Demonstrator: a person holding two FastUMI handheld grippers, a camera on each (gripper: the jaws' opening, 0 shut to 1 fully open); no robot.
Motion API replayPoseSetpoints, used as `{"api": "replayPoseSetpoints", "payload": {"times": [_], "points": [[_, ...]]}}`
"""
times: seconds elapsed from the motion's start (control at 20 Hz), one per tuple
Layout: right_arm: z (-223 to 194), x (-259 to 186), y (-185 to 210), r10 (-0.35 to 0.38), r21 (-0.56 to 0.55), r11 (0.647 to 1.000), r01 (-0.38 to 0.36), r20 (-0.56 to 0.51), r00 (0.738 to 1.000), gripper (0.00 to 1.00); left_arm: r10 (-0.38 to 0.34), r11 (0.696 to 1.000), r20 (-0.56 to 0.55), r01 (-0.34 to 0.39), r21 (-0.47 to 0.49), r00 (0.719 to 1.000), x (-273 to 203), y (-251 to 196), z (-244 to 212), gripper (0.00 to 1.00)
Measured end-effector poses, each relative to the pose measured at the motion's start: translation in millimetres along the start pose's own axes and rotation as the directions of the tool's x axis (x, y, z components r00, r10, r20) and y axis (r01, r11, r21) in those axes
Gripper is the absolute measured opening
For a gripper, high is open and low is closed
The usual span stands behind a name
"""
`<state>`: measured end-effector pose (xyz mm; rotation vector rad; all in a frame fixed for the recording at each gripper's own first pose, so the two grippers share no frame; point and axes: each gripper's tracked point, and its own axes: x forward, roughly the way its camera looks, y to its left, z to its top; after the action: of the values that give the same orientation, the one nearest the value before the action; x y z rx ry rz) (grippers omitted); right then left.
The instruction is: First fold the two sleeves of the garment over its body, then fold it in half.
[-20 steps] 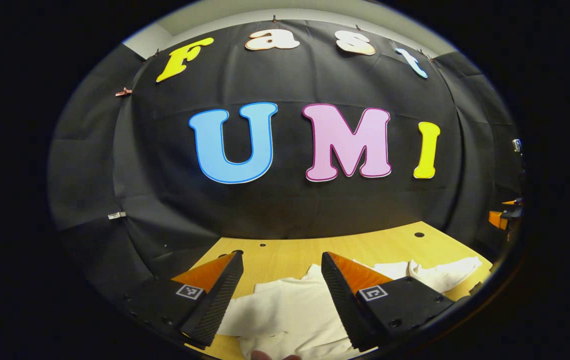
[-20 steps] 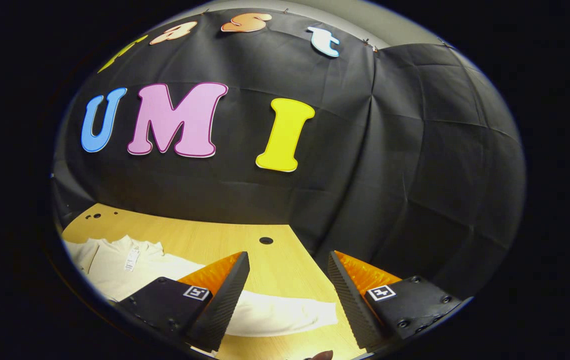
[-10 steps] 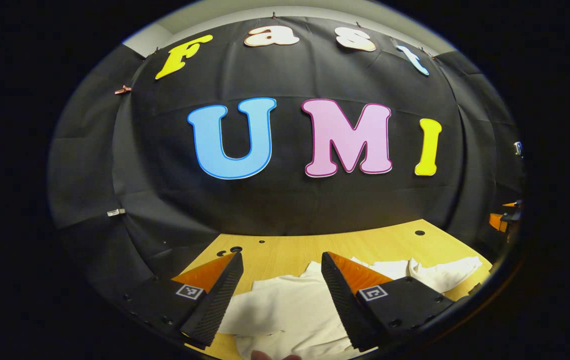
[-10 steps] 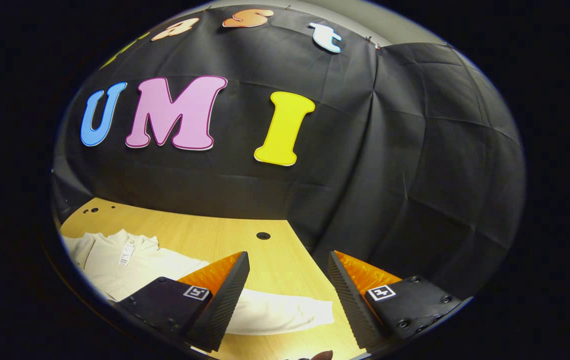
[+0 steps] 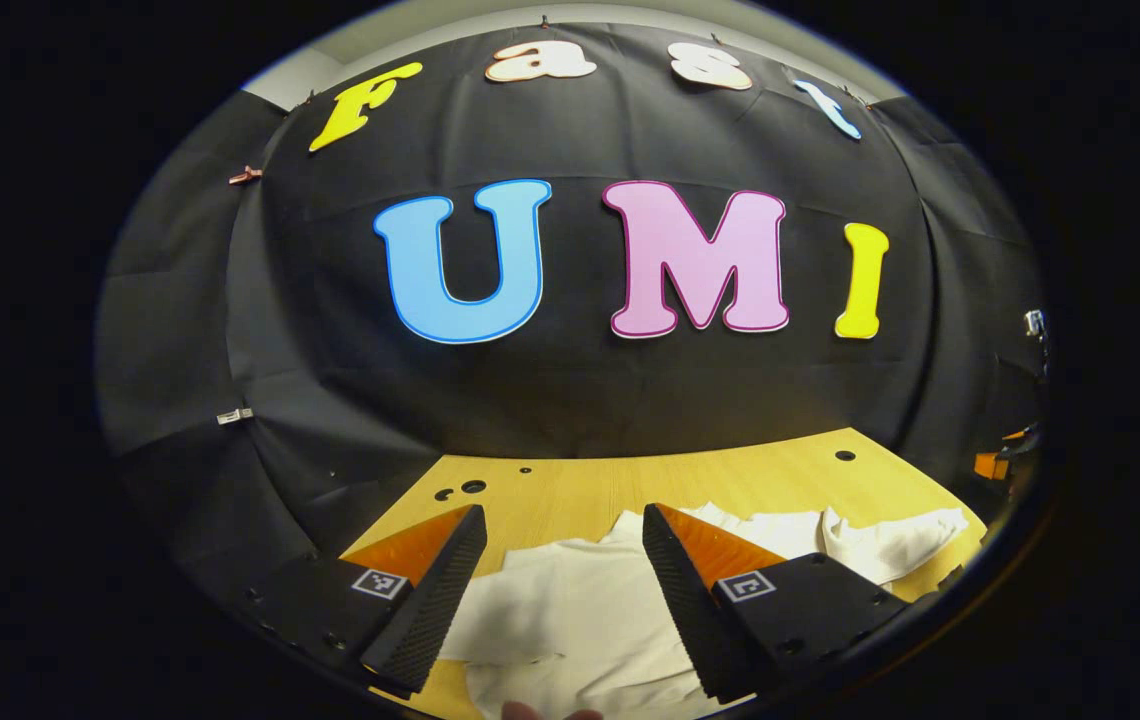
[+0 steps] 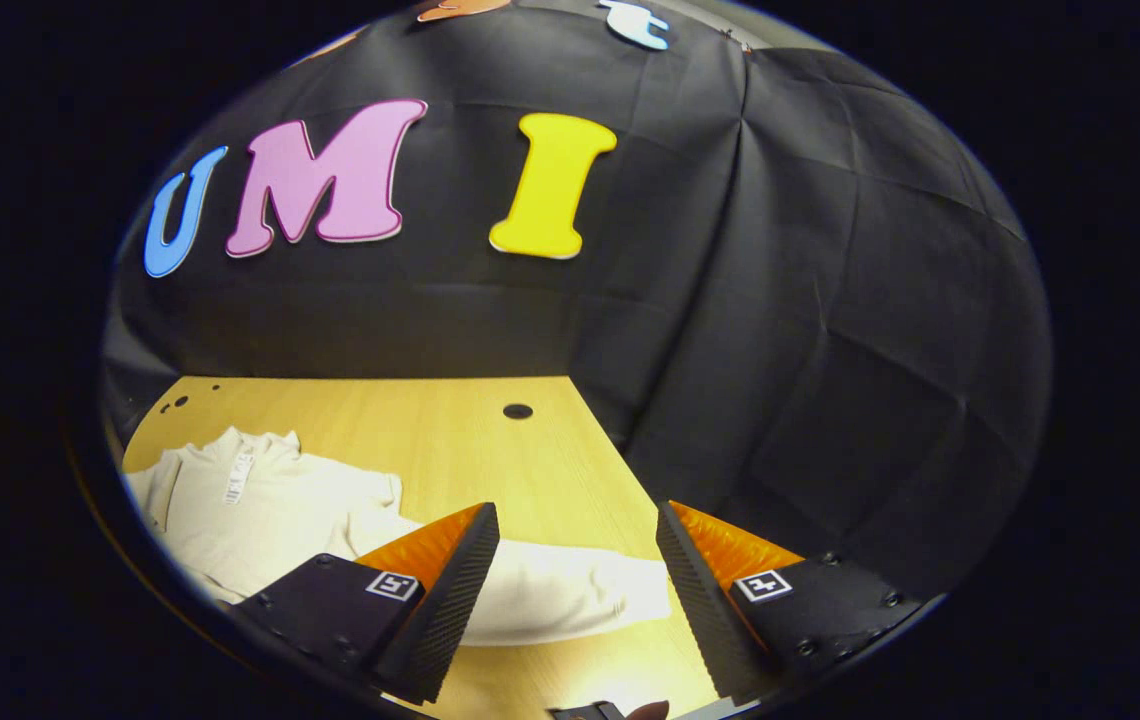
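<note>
A white garment lies spread on the wooden table. In the left gripper view its left part lies below my left gripper, which hangs open above it with nothing between the fingers. One sleeve stretches off to the right there. In the right gripper view the garment body, with a tag at the collar, lies at the left. Its sleeve runs right, under the gap of my right gripper, which is open and apart from the cloth.
The black cloth wall closes in the table at the back and on the right. Small round holes mark the tabletop. The other gripper shows at the far right edge of the left gripper view.
Both views have tipped downward: the wall letters have risen and more tabletop and garment show. The right gripper has tipped the most. Both grippers stay open.
</note>
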<state>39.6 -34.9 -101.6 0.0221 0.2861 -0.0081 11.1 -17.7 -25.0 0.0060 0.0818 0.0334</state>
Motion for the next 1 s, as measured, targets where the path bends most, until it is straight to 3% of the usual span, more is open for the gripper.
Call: {"api": "replayPoseSetpoints", "payload": {"times": [0.45,0.8,1.0], "points": [[-102,72,-33,-0.016,-0.011,1.0,0.013,-0.273,0.962,0.98,0.025,1.0,-0.066,-0.023,0.02,0.998,-1,-9,-15,0.95],[-149,102,-45,-0.013,0.003,1.0,0.015,-0.394,0.919,0.98,0.06,0.998,-0.095,-0.057,0.028,0.994,-3,-9,-20,0.98],[-151,105,-41,0.027,0.099,0.995,0.014,-0.4,0.916,0.96,0.074,0.997,-0.109,-0.072,0.026,0.991,-6,-4,-24,0.98]]}}
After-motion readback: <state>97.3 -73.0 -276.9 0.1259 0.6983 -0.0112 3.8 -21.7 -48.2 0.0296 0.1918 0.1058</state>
